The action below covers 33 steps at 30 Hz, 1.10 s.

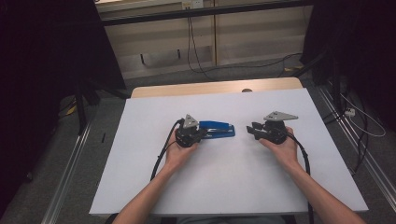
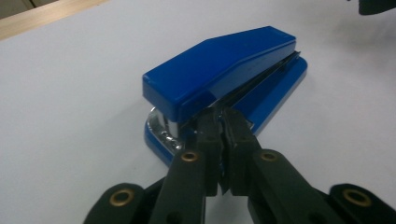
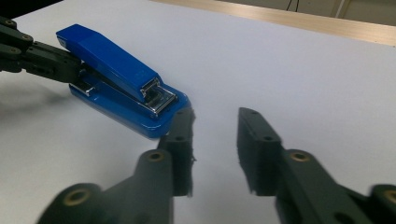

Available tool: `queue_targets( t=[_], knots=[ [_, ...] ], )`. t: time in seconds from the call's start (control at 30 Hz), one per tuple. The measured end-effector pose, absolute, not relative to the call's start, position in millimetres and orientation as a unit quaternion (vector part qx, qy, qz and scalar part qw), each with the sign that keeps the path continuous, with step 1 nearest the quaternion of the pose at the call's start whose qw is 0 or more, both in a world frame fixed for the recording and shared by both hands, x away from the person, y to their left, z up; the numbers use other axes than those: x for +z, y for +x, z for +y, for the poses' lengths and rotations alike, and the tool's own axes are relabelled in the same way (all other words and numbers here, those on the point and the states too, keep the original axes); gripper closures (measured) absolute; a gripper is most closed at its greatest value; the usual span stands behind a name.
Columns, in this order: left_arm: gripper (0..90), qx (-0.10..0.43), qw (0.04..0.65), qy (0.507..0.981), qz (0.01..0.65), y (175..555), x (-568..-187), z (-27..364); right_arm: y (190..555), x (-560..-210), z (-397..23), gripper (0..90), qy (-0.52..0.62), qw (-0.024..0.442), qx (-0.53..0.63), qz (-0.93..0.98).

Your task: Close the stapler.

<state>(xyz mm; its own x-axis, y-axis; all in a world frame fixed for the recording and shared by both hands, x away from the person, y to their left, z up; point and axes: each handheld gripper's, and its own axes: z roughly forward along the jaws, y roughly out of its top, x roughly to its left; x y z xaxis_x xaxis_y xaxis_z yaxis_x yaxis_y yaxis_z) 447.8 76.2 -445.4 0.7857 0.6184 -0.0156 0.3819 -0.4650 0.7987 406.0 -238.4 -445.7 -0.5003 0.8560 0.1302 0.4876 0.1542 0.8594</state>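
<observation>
Blue stapler (image 1: pixel 216 129) lying flat near the centre of the white counter (image 1: pixel 233 186). Left gripper (image 2: pixel 225 122): fingers clenched together, tips against the stapler's hinged rear end, nothing visibly between them. Right gripper (image 3: pixel 214 122): fingers released, partly spread, empty, just beside the stapler's front end. Risk: the clenched tips may push the stapler so it slides or pivots away from the right gripper.

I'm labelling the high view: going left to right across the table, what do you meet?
Left gripper → blue stapler → right gripper, all on the white table.
</observation>
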Motion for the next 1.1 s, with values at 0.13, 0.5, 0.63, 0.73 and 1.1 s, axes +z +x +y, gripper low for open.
queue_targets(
  t=[0.13,0.5,0.63,0.73,1.1],
  knots=[
    [77.3,0.134,0.426,0.843,0.299,442,-442,73,405,-444,-238,47.9,0.458,0.201,0.465,0.730],
    [47.0,0.133,0.448,0.835,0.292,435,-433,73,403,-441,-239,6.0,0.481,0.200,0.476,0.709],
    [24.6,0.154,0.457,0.824,0.299,431,-429,75,401,-440,-238,3.7,0.472,0.217,0.477,0.709],
    [11.4,0.166,0.447,0.820,0.317,429,-430,74,399,-439,-237,3.3,0.466,0.232,0.477,0.708],
    [3.8,0.146,0.487,0.800,0.318,428,-423,100,393,-433,-231,3.1,0.461,0.235,0.487,0.704]
  ],
)
